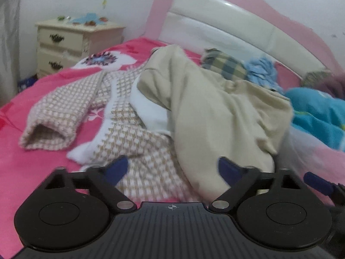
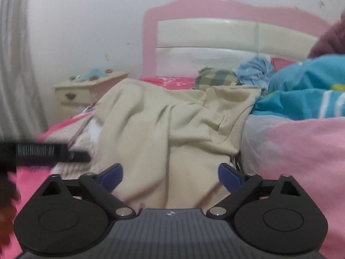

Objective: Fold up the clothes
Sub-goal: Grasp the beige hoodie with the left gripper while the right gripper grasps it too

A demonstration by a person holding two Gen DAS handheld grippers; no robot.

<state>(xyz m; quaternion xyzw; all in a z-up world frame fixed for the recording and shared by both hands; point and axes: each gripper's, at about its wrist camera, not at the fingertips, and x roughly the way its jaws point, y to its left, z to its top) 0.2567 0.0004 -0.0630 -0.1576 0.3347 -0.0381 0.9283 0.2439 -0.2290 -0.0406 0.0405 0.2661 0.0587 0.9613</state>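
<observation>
Evidently nothing is folded yet; the crumpled beige cotton trousers (image 1: 215, 112) lie heaped at twelve o'clock over the pink houndstooth jacket (image 1: 71, 110); left gripper (image 1: 172, 170) and right gripper (image 2: 170, 176) are held apart, empty.

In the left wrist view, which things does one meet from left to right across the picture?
Nightstand → houndstooth jacket → beige garment → blue quilt.

Pink-sheeted bed (image 1: 32, 161) carries checked jacket (image 1: 64, 112), beige trousers (image 2: 172, 133), blue quilt (image 2: 301, 90).
</observation>
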